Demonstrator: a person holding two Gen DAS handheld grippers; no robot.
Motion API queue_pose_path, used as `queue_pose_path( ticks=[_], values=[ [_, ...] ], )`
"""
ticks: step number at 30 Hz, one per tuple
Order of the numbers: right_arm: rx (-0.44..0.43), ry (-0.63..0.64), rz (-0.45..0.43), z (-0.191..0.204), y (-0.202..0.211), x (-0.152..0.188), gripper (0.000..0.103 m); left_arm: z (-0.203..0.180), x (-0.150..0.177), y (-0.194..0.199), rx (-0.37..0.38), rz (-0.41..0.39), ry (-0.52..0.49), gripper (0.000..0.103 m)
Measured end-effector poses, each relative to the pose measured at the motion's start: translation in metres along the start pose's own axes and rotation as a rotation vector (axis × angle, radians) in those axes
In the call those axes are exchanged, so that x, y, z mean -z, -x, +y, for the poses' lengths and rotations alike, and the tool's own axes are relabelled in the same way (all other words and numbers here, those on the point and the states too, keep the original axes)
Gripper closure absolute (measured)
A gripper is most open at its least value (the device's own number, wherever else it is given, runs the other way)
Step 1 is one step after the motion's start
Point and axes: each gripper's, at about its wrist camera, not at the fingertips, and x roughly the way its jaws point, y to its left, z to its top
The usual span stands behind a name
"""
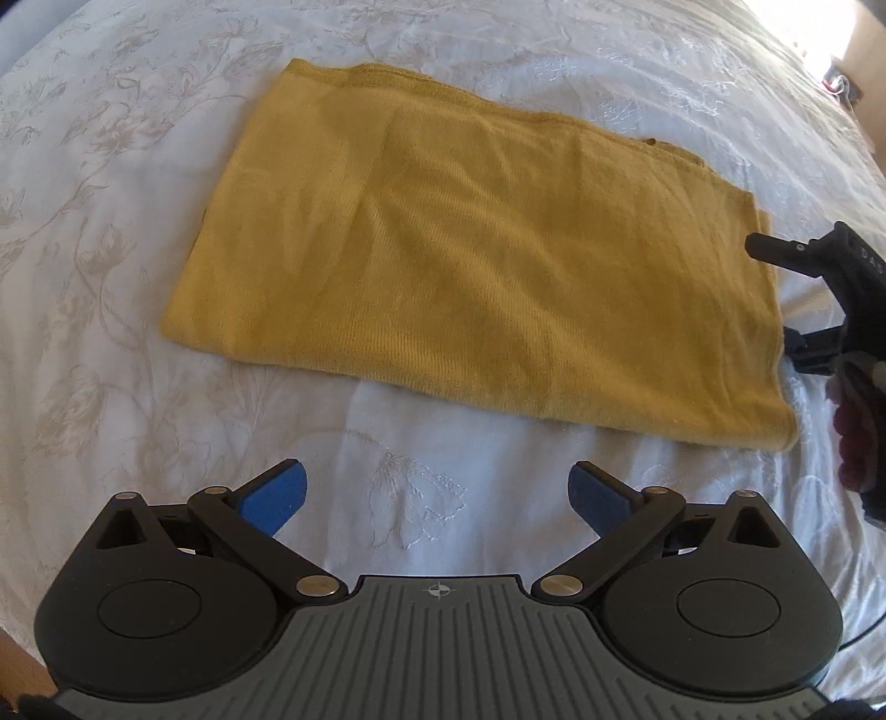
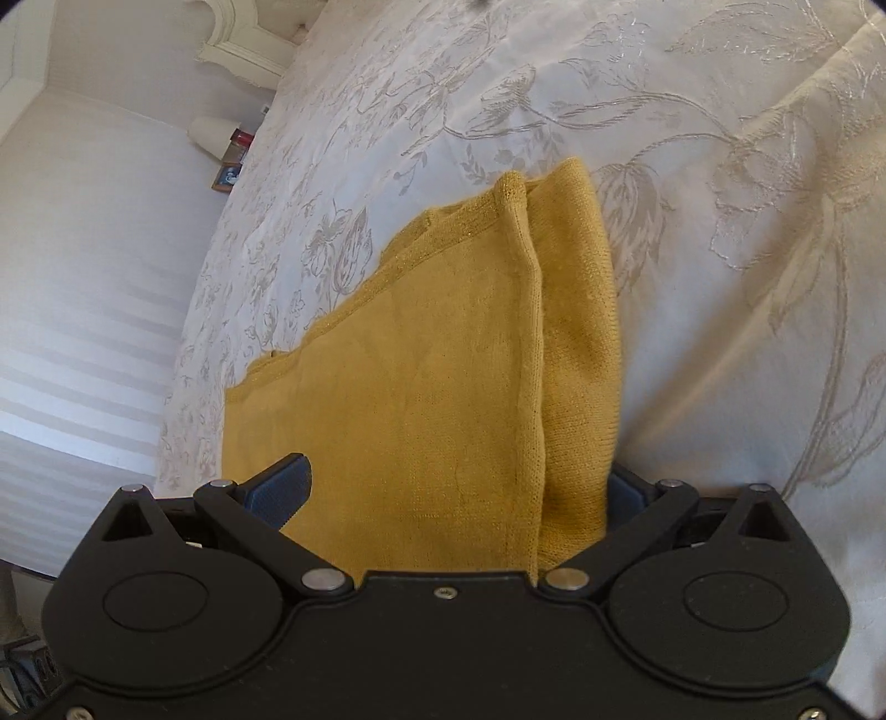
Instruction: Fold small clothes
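A mustard-yellow knit garment (image 1: 476, 271) lies folded into a flat rectangle on the white embroidered bedspread (image 1: 111, 221). My left gripper (image 1: 440, 490) hovers just in front of its near edge, open, with nothing between the blue pads (image 1: 277, 495). At the garment's right end sits my right gripper (image 1: 789, 302), its two black fingers spread apart. In the right wrist view the garment (image 2: 432, 376) runs between the wide-open fingers of the right gripper (image 2: 454, 490). The cloth's layered edge covers most of the right finger.
The bedspread (image 2: 720, 221) extends around the garment on all sides. A cream headboard (image 2: 238, 50), a white lamp shade (image 2: 210, 135) and small boxes (image 2: 230, 169) stand past the bed's far left edge. A gloved hand (image 1: 855, 437) holds the right gripper.
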Motion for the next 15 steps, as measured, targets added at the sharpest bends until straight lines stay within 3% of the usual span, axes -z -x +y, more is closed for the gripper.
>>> queue_pose_path(
  ticks=[7, 9, 11, 12, 14, 15],
  values=[
    [0.015, -0.008, 0.011, 0.002, 0.007, 0.004, 0.001, 0.007, -0.031, -0.005, -0.008, -0.067, -0.027, 0.0],
    [0.054, -0.018, 0.017, 0.006, 0.006, 0.004, 0.009, 0.005, -0.047, -0.012, -0.009, -0.092, -0.051, 0.0],
    [0.1, -0.019, 0.017, 0.011, 0.004, 0.005, 0.037, 0.0, -0.061, -0.022, 0.0, -0.101, -0.083, 0.0],
    [0.133, -0.015, 0.018, 0.013, 0.004, 0.005, 0.044, -0.003, -0.067, -0.028, 0.011, -0.101, -0.103, 0.0],
    [0.194, 0.003, 0.018, 0.02, 0.004, 0.007, 0.067, -0.012, -0.073, -0.038, 0.037, -0.097, -0.15, 0.0],
    [0.201, 0.007, 0.013, 0.023, 0.005, 0.007, 0.071, -0.016, -0.075, -0.045, 0.048, -0.086, -0.179, 0.0]
  ],
)
